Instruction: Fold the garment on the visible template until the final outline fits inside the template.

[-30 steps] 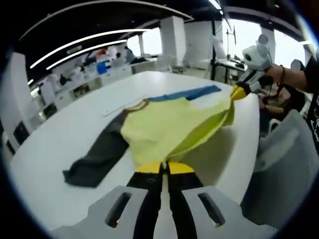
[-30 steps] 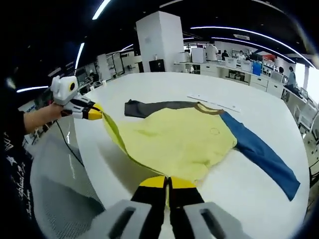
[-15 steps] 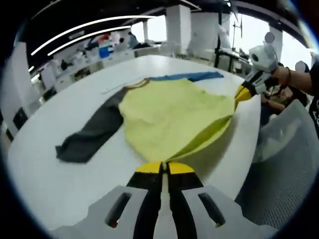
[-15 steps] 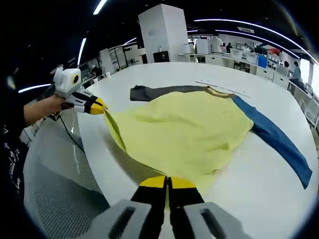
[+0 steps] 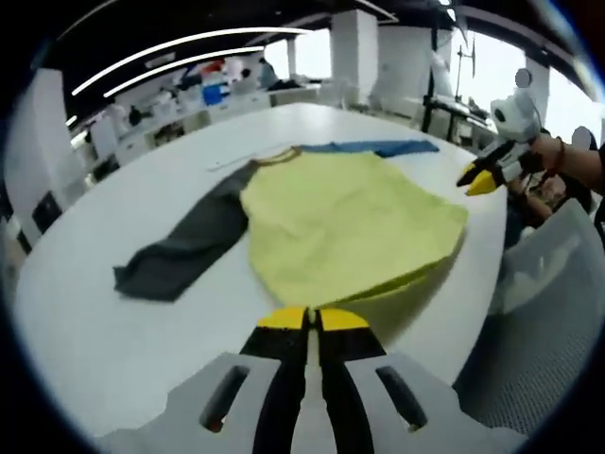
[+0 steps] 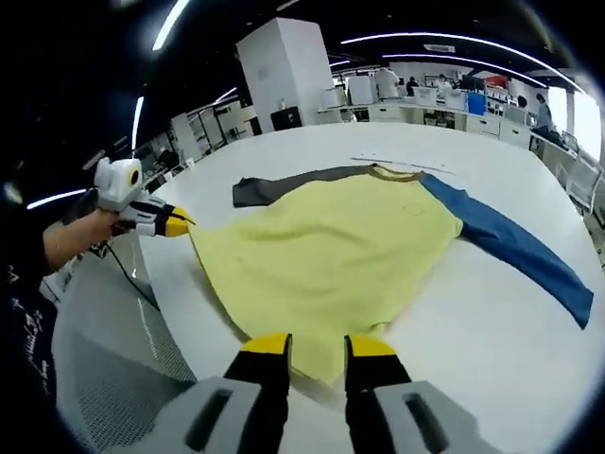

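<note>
Garment (image 6: 326, 255) flat on table (image 6: 473, 322), sleeves spread sideways, collar far end.

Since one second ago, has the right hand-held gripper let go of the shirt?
Yes. The right hand-held gripper now stands open; the shirt hem lies flat on the table.

No readable text, labels, brands, numbers or signs appear in either view. The yellow shirt (image 6: 331, 255) on the white table (image 6: 492, 312) carries a small faint mark on its chest, too small and blurred to read.
</note>
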The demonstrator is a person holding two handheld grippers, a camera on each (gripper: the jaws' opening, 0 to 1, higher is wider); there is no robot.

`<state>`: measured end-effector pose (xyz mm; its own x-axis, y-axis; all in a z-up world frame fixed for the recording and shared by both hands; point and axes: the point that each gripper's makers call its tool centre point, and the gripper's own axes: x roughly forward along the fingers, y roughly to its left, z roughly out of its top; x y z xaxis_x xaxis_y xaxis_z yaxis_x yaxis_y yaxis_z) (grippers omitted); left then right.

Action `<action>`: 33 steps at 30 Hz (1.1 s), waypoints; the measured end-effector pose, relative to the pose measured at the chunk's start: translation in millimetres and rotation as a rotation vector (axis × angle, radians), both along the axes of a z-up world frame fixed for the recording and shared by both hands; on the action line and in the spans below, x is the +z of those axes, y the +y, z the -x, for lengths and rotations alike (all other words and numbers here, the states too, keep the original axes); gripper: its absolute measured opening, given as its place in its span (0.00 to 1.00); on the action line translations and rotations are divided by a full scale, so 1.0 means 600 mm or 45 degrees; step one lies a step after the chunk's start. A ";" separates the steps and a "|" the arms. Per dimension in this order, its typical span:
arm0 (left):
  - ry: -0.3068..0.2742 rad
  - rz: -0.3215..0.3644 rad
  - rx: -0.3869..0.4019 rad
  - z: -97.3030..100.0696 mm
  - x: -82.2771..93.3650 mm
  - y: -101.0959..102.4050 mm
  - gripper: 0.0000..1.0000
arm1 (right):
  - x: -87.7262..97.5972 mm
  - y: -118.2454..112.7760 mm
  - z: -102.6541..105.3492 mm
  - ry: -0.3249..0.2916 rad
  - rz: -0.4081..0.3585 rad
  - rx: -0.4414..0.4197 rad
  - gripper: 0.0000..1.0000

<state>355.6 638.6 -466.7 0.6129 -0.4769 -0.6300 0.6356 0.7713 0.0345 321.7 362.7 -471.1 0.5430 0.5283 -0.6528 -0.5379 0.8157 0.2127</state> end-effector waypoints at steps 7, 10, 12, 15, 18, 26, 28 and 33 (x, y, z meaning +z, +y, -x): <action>-0.009 -0.003 0.016 -0.001 0.002 0.004 0.00 | -0.038 -0.057 -0.003 0.059 0.134 -0.136 0.17; -0.007 -0.006 0.023 -0.001 0.002 0.005 0.00 | -0.066 -0.053 0.005 0.108 0.154 -0.142 0.17; -0.008 -0.006 0.026 -0.002 0.002 0.005 0.00 | -0.085 -0.047 0.013 0.141 0.178 -0.137 0.17; -0.006 -0.007 0.027 -0.002 0.002 0.005 0.00 | -0.101 -0.033 0.016 0.163 0.164 -0.134 0.17; -0.005 -0.011 0.023 -0.001 0.003 0.006 0.00 | -0.106 -0.017 0.013 0.175 0.146 -0.127 0.17; -0.001 -0.011 0.018 -0.001 -0.001 0.007 0.00 | -0.070 0.021 -0.030 0.076 0.065 -0.110 0.17; 0.001 -0.009 0.021 -0.002 -0.002 0.007 0.00 | -0.075 0.028 -0.040 0.080 0.074 -0.111 0.17; -0.002 -0.003 0.020 -0.004 0.000 0.007 0.00 | -0.098 0.027 -0.039 0.139 0.138 -0.148 0.17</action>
<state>357.9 642.7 -466.8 0.6212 -0.4657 -0.6303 0.6234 0.7810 0.0374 344.9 379.0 -529.7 0.5187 0.3898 -0.7609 -0.4173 0.8922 0.1726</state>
